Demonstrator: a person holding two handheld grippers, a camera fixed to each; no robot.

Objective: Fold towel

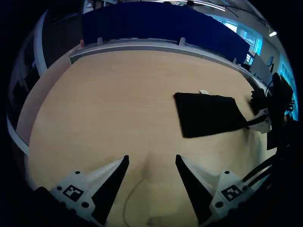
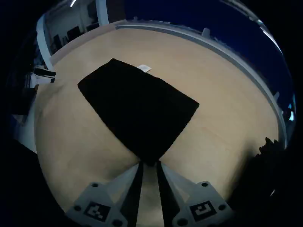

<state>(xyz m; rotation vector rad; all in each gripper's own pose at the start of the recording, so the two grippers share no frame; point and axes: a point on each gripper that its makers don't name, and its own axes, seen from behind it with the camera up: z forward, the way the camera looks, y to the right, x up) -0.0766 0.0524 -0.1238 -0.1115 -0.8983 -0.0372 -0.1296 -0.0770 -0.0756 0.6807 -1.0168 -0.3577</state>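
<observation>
A black towel point(image 1: 208, 114) lies flat on the wooden table point(image 1: 113, 106) as a folded rectangle, with a small white tag point(image 1: 203, 92) at its far edge. My left gripper point(image 1: 152, 160) is open over bare wood, well to the left of the towel. In the left gripper view my right gripper point(image 1: 254, 122) is at the towel's right edge. In the right gripper view the towel point(image 2: 138, 108) spreads ahead with its white tag point(image 2: 144, 68) at the far side. Its near corner sits between the narrowly set fingertips of my right gripper point(image 2: 150, 163).
A blue partition point(image 1: 159, 22) runs along the table's far edge behind a grey rail. Dark gear and cables point(image 1: 278, 98) crowd the table's right end. A cable point(image 1: 132, 196) lies on the wood under my left gripper. Bare wood surrounds the towel.
</observation>
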